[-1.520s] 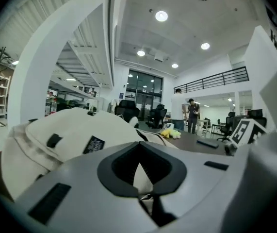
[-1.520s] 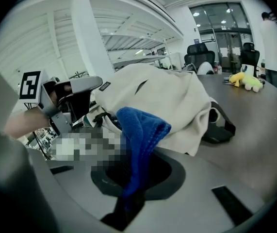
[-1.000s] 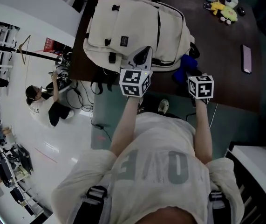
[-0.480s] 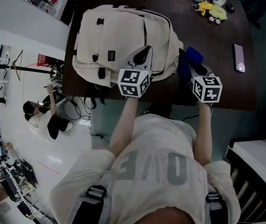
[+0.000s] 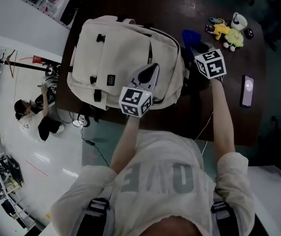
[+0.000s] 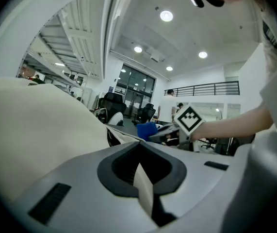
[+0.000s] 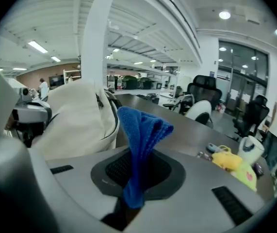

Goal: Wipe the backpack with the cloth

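Now left hand-held gripper (image 5: 152, 69) pinches backpack (image 5: 115, 53); right hand-held gripper (image 5: 195, 49) clamps blue cloth (image 5: 190, 35).

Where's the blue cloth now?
The cloth is pinched in the right gripper; in the head view it is just right of the backpack, over the table.

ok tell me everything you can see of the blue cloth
The blue cloth looks like soft, nubby microfibre, bunched into an upright fold. The right claw is shut on its lower part, its free end standing up beyond the jaws. It is held over the dark table, beside the cream backpack; whether they touch is unclear.
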